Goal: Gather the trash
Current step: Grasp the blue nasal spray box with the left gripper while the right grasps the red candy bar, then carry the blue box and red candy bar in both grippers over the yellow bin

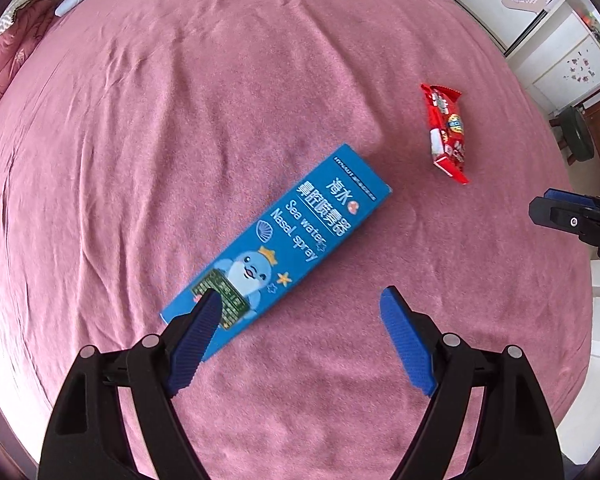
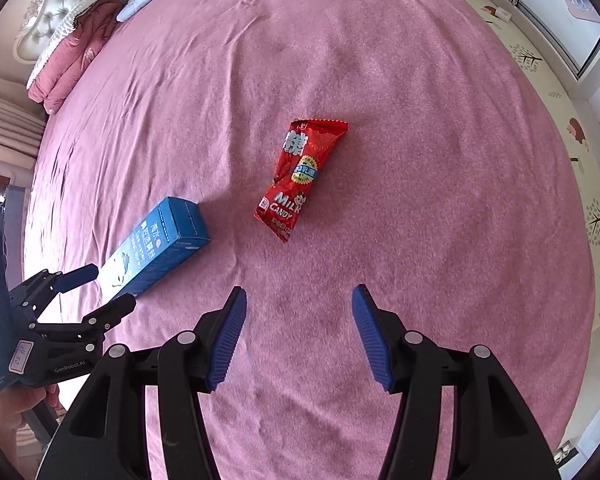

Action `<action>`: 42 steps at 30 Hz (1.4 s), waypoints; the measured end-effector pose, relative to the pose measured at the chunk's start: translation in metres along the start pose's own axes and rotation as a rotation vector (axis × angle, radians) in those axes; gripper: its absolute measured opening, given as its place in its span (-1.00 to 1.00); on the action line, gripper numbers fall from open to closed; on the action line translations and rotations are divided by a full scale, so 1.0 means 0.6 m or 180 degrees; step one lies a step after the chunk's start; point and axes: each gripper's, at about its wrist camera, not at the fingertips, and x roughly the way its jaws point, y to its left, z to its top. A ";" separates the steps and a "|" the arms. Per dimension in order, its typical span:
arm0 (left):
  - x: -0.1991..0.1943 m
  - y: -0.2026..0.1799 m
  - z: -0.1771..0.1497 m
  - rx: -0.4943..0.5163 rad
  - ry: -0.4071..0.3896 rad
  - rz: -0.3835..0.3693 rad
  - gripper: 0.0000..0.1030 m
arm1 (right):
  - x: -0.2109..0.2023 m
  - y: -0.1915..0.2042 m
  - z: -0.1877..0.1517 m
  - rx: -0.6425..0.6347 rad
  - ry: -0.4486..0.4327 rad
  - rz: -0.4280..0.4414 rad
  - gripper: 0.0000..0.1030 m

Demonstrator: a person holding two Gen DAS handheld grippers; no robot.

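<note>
The left gripper [image 1: 300, 304] hangs nearest, jaws spread wide, one pad over the near end of the blue nasal spray box [image 1: 278, 246]; the right gripper [image 2: 298, 300] is beside the box, jaws likewise spread, holding nothing; the box lies flat on the pink bedspread [image 1: 180, 120]; beyond the box, apart from it, lies the red milk candy wrapper [image 2: 300, 178]; farthest from the box, pillows [image 2: 68, 64].

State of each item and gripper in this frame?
Blue nasal spray box: lying flat on the bed, closed, ungripped.
Red candy wrapper: lying crumpled on the bed, untouched.
Left gripper: open, at the box's near end.
Right gripper: open, short of the wrapper.
</note>
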 end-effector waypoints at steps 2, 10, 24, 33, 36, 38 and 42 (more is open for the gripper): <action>0.014 0.009 0.010 0.0045 0.0036 -0.0001 0.57 | 0.012 0.004 0.015 0.0002 0.0007 0.0012 0.08; 0.070 0.036 0.045 0.0105 0.0208 -0.0094 0.64 | 0.046 0.012 0.063 0.0024 0.0018 0.0000 0.09; 0.146 0.043 0.037 -0.0047 0.0415 -0.0094 0.37 | 0.107 0.002 0.101 0.0130 0.0214 -0.0067 0.07; 0.138 0.071 -0.009 -0.0547 0.0330 -0.0297 0.03 | 0.110 0.012 0.063 -0.0065 0.0309 0.0059 -0.42; 0.132 0.066 -0.037 -0.0709 0.0317 -0.0416 0.01 | 0.101 0.003 0.036 -0.0046 0.0343 0.0088 -0.42; 0.128 0.057 -0.055 -0.0784 0.0316 -0.0482 0.01 | 0.093 -0.005 0.015 -0.0027 0.0366 0.0094 -0.42; 0.118 0.033 -0.097 -0.0932 0.0327 -0.0615 0.01 | 0.071 -0.013 -0.030 -0.0039 0.0405 0.0101 -0.42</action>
